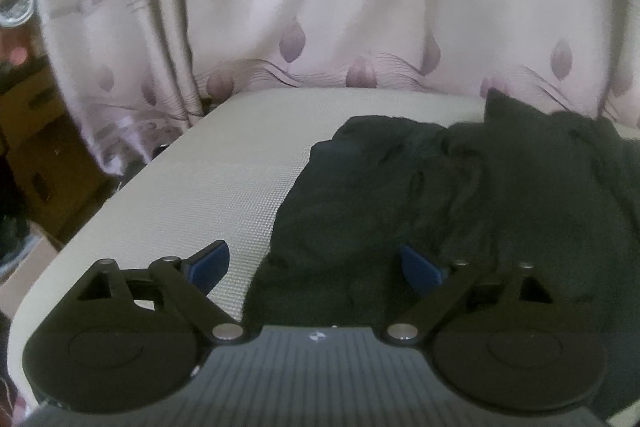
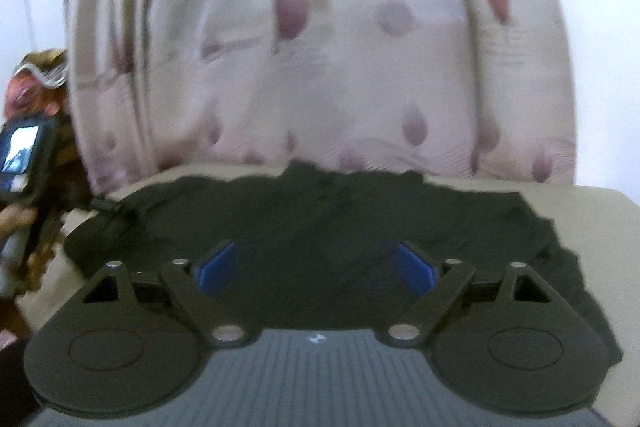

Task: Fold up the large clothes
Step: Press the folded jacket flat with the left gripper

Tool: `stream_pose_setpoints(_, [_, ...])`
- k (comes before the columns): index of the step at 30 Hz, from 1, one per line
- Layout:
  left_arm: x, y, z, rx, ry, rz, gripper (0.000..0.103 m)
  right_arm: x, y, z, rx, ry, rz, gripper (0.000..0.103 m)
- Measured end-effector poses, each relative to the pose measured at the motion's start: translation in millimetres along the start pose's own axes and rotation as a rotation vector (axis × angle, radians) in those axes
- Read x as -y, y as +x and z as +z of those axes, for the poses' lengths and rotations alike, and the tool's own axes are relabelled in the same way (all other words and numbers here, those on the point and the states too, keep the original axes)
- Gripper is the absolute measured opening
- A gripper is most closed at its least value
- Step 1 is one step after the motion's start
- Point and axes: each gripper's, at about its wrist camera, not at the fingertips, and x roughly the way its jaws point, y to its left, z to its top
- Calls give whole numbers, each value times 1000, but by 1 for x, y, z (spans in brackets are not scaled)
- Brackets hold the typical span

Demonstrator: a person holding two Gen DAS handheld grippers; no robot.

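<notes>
Patterned curtain is hanging beyond the pale worktop. I am holding my left fingers released and level, straddling the dark garment's near-left edge; my right fingers are hovering spread, ungrasping, with the garment lying crumpled between and ahead of them.

On the curtain in your left wrist view you can read a large serif "R" near the top, just right of the middle. Left of it, a striped purple disc carries small letters that are too blurred to make out. The blocks of fine print beside and below the "R", and further left on the folds, are also illegible. In your right wrist view the curtain is too blurred for any text to be read.
</notes>
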Motion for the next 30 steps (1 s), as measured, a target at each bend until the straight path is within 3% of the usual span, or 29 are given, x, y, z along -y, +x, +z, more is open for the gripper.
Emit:
stream_pose_setpoints(3, [-16, 5, 2, -10, 32, -82, 91, 0, 1, 0, -18, 24, 1, 88])
stream_pose_setpoints(10, [-54, 42, 11, -141, 14, -392, 63, -1, 1, 2, -25, 80, 4, 88])
stream_pose_setpoints(16, [-65, 73, 20, -210, 17, -552, 65, -21, 4, 1, -40, 45, 46, 88])
stream_pose_setpoints(22, [-77, 114, 25, -316, 4, -714, 78, -29, 11, -1, -65, 57, 69, 88])
stream_pose_setpoints(27, [-74, 139, 32, -346, 4, -835, 77, -31, 15, 1, -80, 89, 71, 89])
stream_pose_setpoints(30, [-72, 153, 36, -348, -46, -894, 74, -36, 18, 2, -84, 87, 71, 89])
